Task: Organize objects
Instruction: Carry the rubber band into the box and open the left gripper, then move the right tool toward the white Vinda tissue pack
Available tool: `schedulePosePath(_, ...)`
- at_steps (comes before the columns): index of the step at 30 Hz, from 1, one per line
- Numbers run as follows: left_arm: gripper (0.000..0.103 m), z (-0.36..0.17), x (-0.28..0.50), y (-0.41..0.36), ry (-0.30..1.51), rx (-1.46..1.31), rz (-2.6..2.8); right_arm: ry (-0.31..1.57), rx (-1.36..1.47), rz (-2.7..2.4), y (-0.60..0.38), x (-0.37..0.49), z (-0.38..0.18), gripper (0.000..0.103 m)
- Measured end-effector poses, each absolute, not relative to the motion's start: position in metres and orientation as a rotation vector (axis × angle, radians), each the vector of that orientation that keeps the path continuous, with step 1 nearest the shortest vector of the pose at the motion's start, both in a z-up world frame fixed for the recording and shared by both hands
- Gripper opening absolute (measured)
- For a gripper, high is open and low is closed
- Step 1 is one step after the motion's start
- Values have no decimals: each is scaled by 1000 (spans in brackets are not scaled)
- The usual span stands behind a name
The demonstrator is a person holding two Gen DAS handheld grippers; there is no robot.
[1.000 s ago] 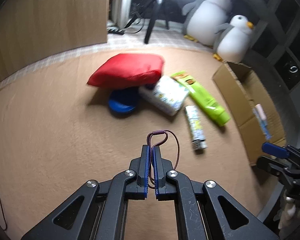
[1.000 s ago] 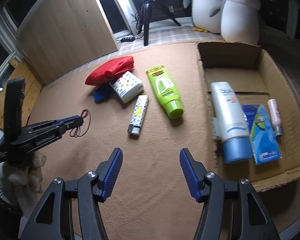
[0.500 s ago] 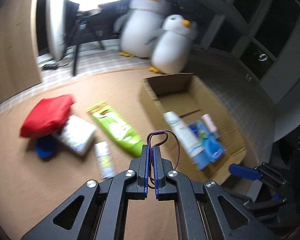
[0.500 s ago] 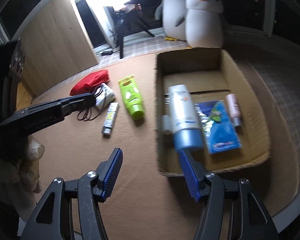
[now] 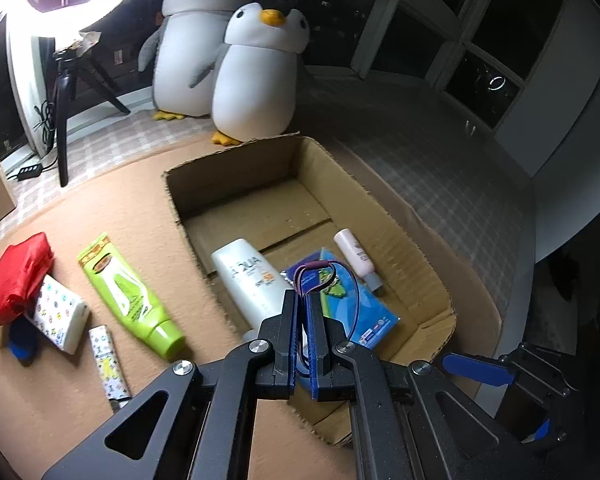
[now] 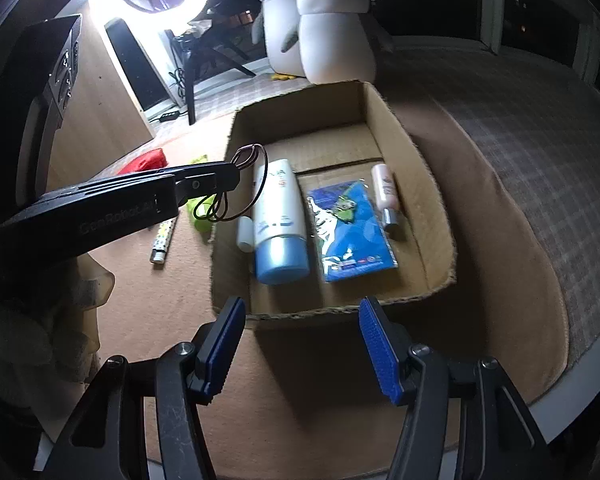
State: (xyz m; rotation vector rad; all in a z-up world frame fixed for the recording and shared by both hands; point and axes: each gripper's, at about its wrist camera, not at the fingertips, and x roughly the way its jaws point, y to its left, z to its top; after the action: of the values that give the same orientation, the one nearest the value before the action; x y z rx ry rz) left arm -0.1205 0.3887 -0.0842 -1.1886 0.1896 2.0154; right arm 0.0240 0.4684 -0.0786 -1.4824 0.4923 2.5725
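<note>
The left gripper (image 5: 305, 312) has its jaws clenched on a thin dark-purple elastic hair loop (image 5: 329, 280), held above the open brown cardboard box (image 6: 436, 208). I'd lower it well inside before letting go (it's light and springy). The box holds a white-and-blue tube (image 6: 278, 216), a blue packet (image 6: 350, 232) and a small pink bottle (image 6: 385, 192). The right gripper (image 6: 300, 344) waits, jaws released.

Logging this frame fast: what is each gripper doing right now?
Left gripper: closed, holding the hair tie above the cardboard box.
Right gripper: open, holding nothing.
</note>
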Motion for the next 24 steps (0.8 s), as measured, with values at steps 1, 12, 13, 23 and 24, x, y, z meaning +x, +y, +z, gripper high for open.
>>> schedulePosePath(1, 5, -84, -120, 391, 184, -1186, 2008, 497, -1484, 2570, 470, 24, -79, 56)
schedulePosePath(12, 77, -75, -121, 373, 150, -1150, 2049, 498, -1520, 2583, 463, 21, -82, 56)
schedulePosePath(13, 77, -75, -123, 368, 142, -1156, 2055, 496, -1522, 2589, 461, 20, -82, 56)
schedulePosePath(23, 77, -73, -133, 299, 67, -1203, 2146, 482, -1564, 2634, 434, -1, -80, 56)
schedulePosePath(24, 77, -73, -134, 289, 59, -1208, 2160, 480, -1567, 2642, 431, -3, -79, 56)
